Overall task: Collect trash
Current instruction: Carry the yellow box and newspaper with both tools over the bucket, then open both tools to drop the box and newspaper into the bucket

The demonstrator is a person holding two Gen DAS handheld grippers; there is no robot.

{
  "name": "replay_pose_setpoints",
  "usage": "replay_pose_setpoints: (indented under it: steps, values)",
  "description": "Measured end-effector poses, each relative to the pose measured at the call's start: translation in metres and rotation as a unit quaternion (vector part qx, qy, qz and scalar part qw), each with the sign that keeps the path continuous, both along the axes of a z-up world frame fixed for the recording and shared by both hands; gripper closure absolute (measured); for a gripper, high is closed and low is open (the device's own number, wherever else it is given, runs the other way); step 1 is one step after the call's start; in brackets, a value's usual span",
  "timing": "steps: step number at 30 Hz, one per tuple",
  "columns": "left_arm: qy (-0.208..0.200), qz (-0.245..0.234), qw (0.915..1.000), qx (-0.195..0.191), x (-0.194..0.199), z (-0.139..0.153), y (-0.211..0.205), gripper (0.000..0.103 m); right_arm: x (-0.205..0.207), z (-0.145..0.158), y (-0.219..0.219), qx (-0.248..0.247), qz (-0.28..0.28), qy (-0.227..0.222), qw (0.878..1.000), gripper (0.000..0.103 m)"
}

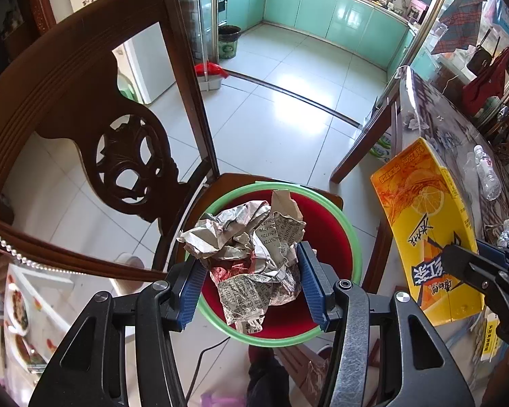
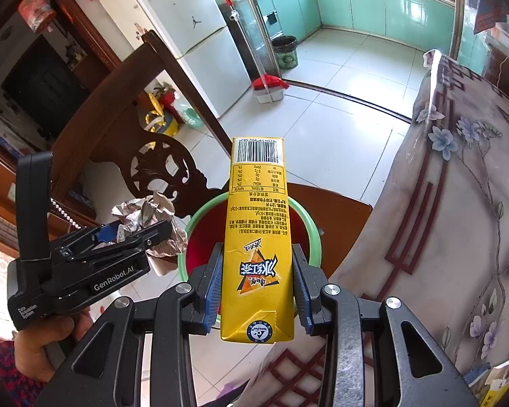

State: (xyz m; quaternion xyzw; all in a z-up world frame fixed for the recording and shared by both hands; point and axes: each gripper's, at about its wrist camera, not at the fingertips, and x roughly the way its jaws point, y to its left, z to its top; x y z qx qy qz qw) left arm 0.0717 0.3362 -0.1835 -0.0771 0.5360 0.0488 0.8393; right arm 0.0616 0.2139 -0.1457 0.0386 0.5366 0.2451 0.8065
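Observation:
My left gripper [image 1: 251,285] is shut on a crumpled ball of newspaper [image 1: 251,254], held right over a red bin with a green rim [image 1: 336,237] that stands on a wooden chair seat. My right gripper [image 2: 257,288] is shut on a tall yellow iced-tea carton [image 2: 257,234], which hangs above the same bin [image 2: 308,234]. In the left wrist view the carton [image 1: 424,210] is to the right of the bin, gripped by the right gripper [image 1: 471,268]. The right wrist view shows the left gripper [image 2: 129,237] with the newspaper [image 2: 146,217] at the bin's left rim, held by a hand [image 2: 47,335].
A carved dark wooden chair back [image 1: 95,129] rises left of the bin. A table with a floral cover [image 2: 458,220] stands to the right, with plastic bottles [image 1: 485,173] on it. A mop and bucket [image 1: 208,74] and a small dark bin [image 1: 228,40] stand on the tiled floor beyond.

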Motion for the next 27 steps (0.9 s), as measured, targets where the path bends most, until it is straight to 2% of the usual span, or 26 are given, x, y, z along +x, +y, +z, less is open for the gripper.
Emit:
replay_pose_setpoints:
  steps: [14,15,17,18,20,27]
  values:
    - [0.022,0.002,0.9998,-0.003,0.003,-0.014,0.002,0.052,0.001,-0.007,0.007,0.001,0.007,0.004,1.000,0.068]
    - [0.020,0.003,0.9998,-0.002,0.004,-0.014,0.002,0.050,0.001,-0.007,0.008,0.004,0.008,0.000,1.000,0.068]
    - [0.017,0.008,0.9998,-0.003,0.005,-0.013,0.004,0.035,0.001,-0.006,0.007,0.009,0.004,-0.005,1.000,0.066]
    - [0.017,0.010,0.9998,-0.004,0.005,-0.013,0.003,0.024,0.001,-0.006,0.005,0.011,0.000,-0.005,1.000,0.062]
    - [0.009,0.012,0.9998,-0.009,0.004,-0.010,0.002,0.023,0.000,-0.004,-0.001,0.017,-0.010,-0.009,1.000,0.050]
    - [-0.003,-0.020,0.9996,-0.018,0.001,0.001,-0.022,0.022,-0.011,0.000,-0.047,0.021,-0.057,-0.010,0.998,0.049]
